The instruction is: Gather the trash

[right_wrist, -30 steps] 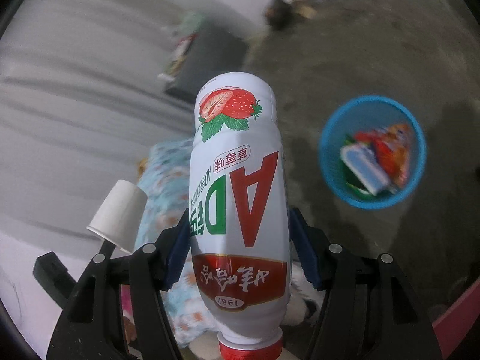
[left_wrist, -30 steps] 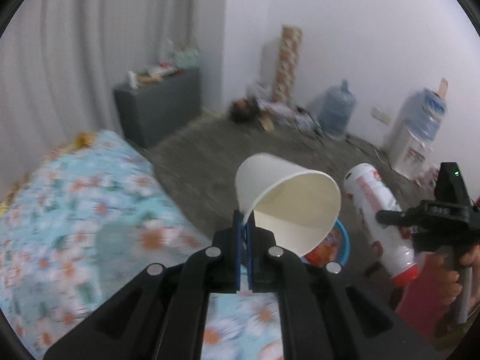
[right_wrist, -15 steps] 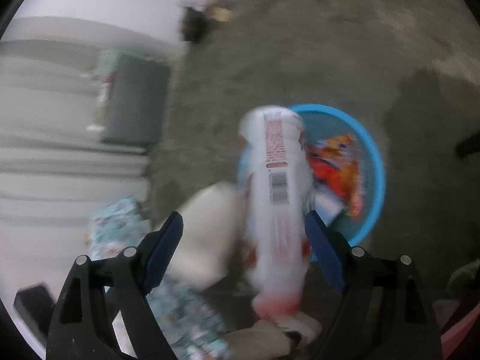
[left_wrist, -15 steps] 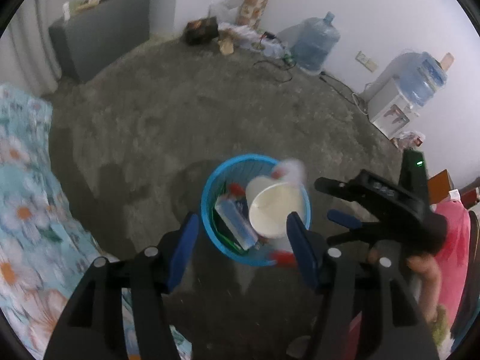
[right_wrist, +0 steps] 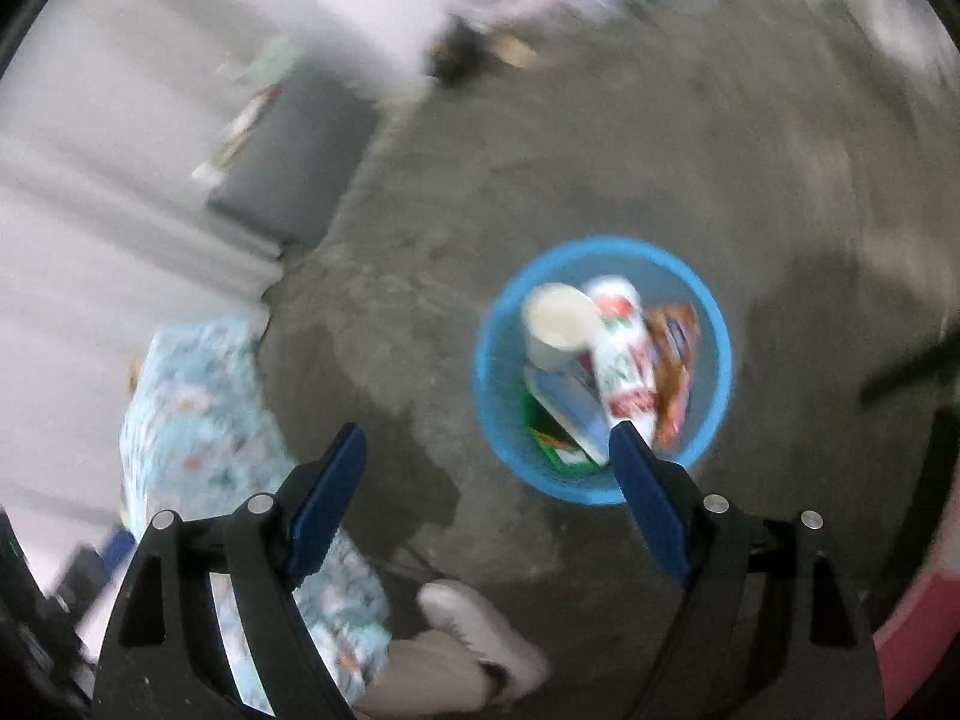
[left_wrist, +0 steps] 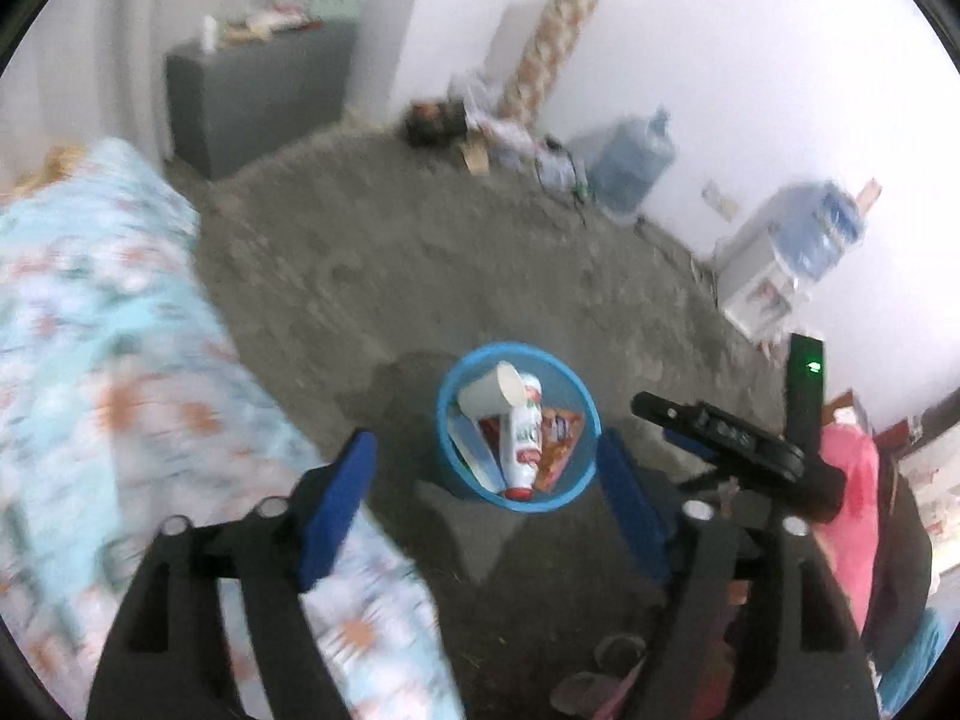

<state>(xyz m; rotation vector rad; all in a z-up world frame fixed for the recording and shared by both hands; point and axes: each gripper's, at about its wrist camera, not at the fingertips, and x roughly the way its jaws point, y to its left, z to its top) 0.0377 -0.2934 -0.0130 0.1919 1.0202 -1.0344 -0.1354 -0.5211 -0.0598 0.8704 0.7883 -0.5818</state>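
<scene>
A blue round bin [left_wrist: 528,501] stands on the grey floor below both grippers. Inside it lie a white paper cup [left_wrist: 489,393] on its side, a white strawberry drink bottle [left_wrist: 522,438], an orange wrapper [left_wrist: 558,438] and a pale blue pack [left_wrist: 474,450]. My left gripper [left_wrist: 483,441] hangs above the bin, its jaws opening with nothing between them. The right wrist view shows the same bin [right_wrist: 600,243], cup [right_wrist: 558,321] and bottle [right_wrist: 624,360]. My right gripper [right_wrist: 486,429] is open and empty, with the bin past its right finger.
A bed with a blue floral sheet [left_wrist: 90,330] lies to the left. A grey cabinet [left_wrist: 258,90], clutter, a water jug [left_wrist: 630,162] and a dispenser [left_wrist: 780,264] line the far wall. A person's white shoe [right_wrist: 480,630] and pink clothing [left_wrist: 846,480] are close by.
The left gripper let go of the paper cup and the right let go of the bottle. Both fell into the blue bin. Both sets of jaws went from shut to wide apart.
</scene>
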